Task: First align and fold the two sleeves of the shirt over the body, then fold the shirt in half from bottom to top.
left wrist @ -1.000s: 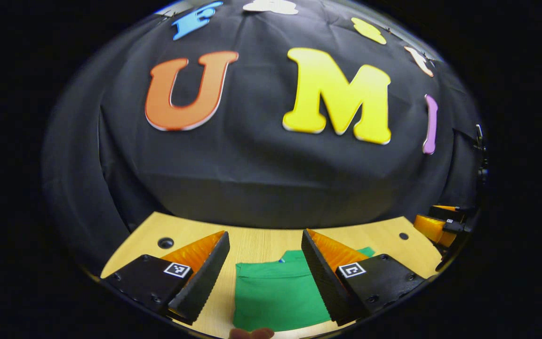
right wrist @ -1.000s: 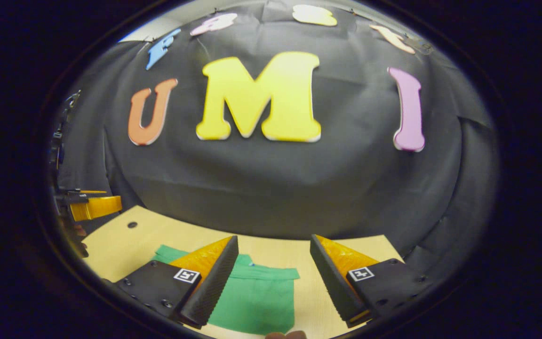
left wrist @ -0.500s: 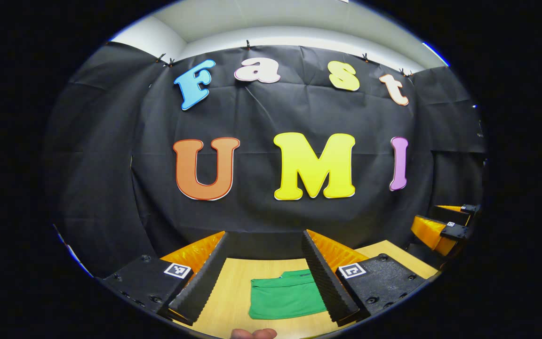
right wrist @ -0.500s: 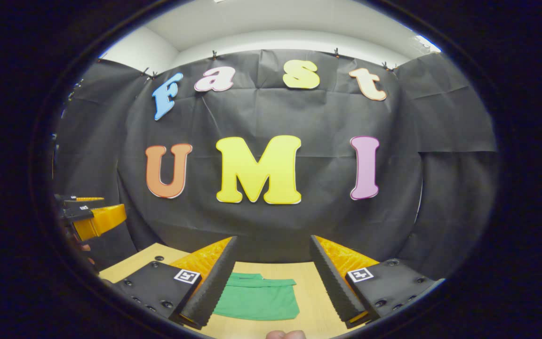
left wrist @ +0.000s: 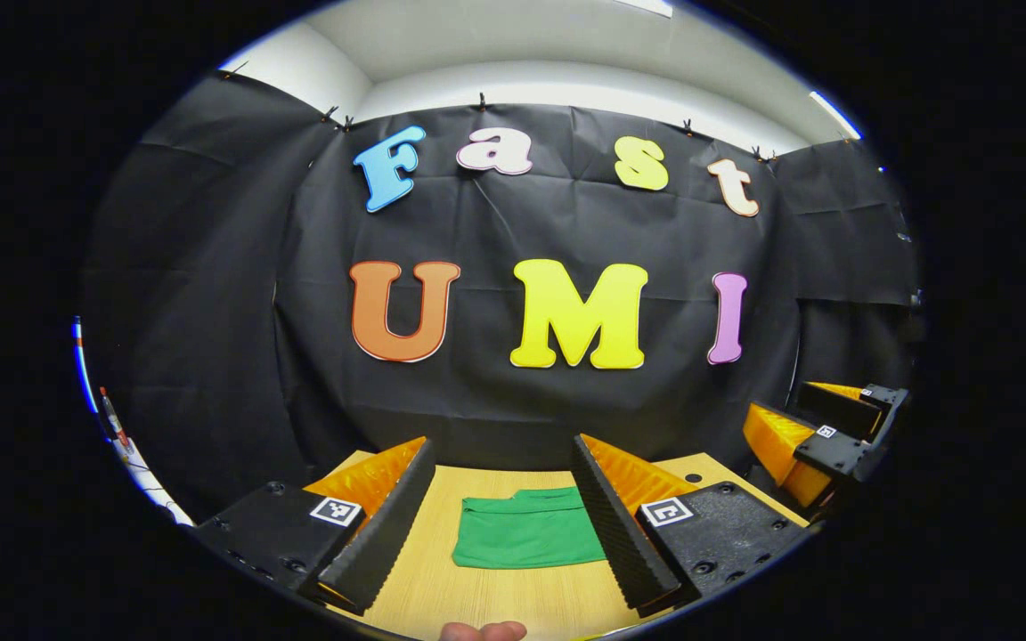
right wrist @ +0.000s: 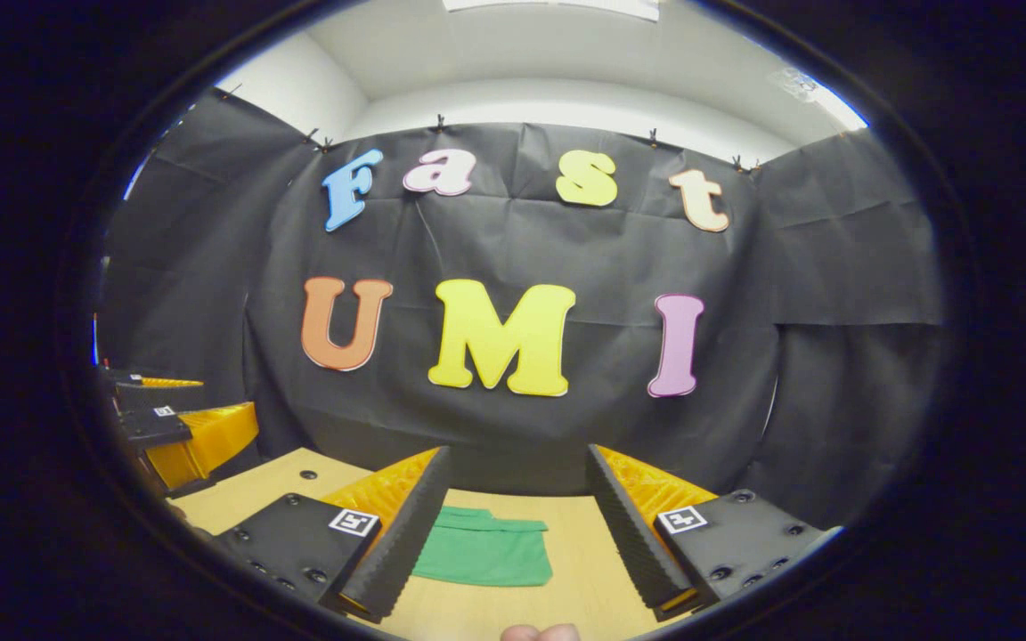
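Black cloth hangs as the booth wall (left wrist: 495, 223) behind everything, clipped along its top edge under a pale ceiling. Below it runs the light wooden worktop (left wrist: 477, 596), its near edge cut off in both views; a dark round hole (right wrist: 308, 474) in the wood shows at the left of the right gripper view.

The green shirt (left wrist: 526, 539) lies flat on the worktop as a compact folded rectangle, sleeves tucked away, its collar edge probably toward the wall, though the folds are too small to read surely. In the left gripper view its right edge is hidden behind one finger; in the right gripper view the shirt (right wrist: 482, 556) has its left edge hidden the same way.

The left gripper (left wrist: 502, 512) hangs above the worktop with jaws released and spread wide, touching nothing. The right gripper (right wrist: 517, 525) is likewise released, wide apart, clear of the cloth. Each also shows far off at the side of the other's view.

Small square black-and-white markers sit on each finger base; they carry no readable writing. A fingertip (left wrist: 482, 631) peeks at the bottom edge.
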A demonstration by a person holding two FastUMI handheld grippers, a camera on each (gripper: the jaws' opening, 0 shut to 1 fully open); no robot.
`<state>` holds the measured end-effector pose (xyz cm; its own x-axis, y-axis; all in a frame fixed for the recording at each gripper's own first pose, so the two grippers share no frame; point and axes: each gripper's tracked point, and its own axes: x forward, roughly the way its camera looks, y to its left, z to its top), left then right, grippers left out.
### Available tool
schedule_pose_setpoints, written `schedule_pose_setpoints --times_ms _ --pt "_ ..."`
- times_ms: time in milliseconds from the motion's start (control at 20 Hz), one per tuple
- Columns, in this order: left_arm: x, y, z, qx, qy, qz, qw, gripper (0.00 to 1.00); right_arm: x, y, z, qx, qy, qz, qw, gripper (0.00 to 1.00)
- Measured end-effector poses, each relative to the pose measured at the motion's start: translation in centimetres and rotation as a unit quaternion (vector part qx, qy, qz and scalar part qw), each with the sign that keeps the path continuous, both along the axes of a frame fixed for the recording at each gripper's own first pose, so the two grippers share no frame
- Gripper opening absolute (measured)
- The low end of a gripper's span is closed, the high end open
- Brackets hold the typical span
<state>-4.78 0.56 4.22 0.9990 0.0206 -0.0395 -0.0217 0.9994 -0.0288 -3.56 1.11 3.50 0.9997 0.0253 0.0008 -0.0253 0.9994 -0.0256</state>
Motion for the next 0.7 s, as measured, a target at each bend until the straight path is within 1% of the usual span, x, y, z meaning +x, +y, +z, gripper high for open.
schedule_pose_setpoints --times_ms 50,100,200,250,300,350,400,450,500,550,700 --pt "-0.1 0.0 0.4 0.002 -0.002 0.000 1.000 1.00 -0.2 0.3 -0.1 0.002 -0.002 0.004 1.000 0.94" --pt "-0.1 0.0 0.6 0.003 -0.002 0.001 1.000 0.98 -0.2 0.5 -0.4 0.002 0.000 0.008 1.000 0.94" --pt "-0.4 0.3 0.7 0.006 -0.005 0.003 1.000 0.98 0.1 1.0 -0.5 0.004 0.004 0.015 1.000 0.94" --pt "-0.3 0.0 0.6 0.007 -0.005 0.003 1.000 0.88 0.2 1.1 -0.5 0.007 0.005 0.016 1.000 0.94" --pt "-0.3 0.1 0.6 0.008 -0.004 0.003 1.000 0.98 0.4 1.1 -0.4 0.011 0.005 0.016 1.000 0.94" --pt "-0.5 0.3 0.8 0.010 -0.005 0.005 1.000 0.98 0.5 1.2 -0.2 0.014 0.004 0.017 1.000 0.94" --pt "-0.5 0.3 0.9 0.011 -0.008 0.006 1.000 0.88 0.7 1.2 -0.2 0.015 0.002 0.016 1.000 0.94" --pt "-0.5 0.5 1.0 0.012 -0.010 0.008 1.000 0.98 0.8 1.4 -0.2 0.015 0.001 0.017 1.000 0.94" --pt "-0.4 0.5 1.1 0.011 -0.011 0.008 1.000 0.88 0.9 1.4 -0.2 0.012 0.000 0.019 1.000 0.94" --pt "-0.3 0.5 1.2 0.010 -0.012 0.009 1.000 0.98 1.0 1.5 0.0 0.010 -0.003 0.020 1.000 0.94" --pt "0.2 0.6 1.8 0.008 -0.018 0.012 1.000 0.98 1.3 1.3 0.6 0.008 -0.013 0.018 1.000 0.94"
